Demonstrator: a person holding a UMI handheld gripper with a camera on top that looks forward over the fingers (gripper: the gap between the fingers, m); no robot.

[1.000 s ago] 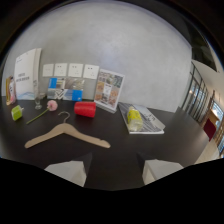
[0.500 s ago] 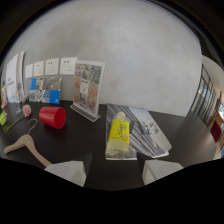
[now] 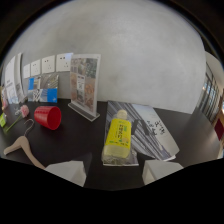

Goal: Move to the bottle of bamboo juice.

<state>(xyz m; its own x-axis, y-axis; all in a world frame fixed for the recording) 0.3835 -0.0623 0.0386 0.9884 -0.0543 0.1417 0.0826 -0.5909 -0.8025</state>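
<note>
Closer now than half a second ago: yellow-labelled bottle of bamboo juice (image 3: 119,139) lies flat on the dark table (image 3: 75,142), just ahead of the gripper (image 3: 115,173). Fingers apart, holding nothing. Magazine (image 3: 147,131) under and beside the bottle; red cup (image 3: 48,117), wooden hanger (image 3: 22,146), acrylic sign stand (image 3: 84,87) off left.

the bottle of bamboo juice (image 3: 119,138) was yellow with a yellow cap and a label printed in green. the magazine (image 3: 145,131) under it was grey and white with dark lettering. the cup (image 3: 48,117) was red, the hanger (image 3: 21,147) pale wood, the table (image 3: 75,140) black, the wall (image 3: 135,55) grey-white.
</note>
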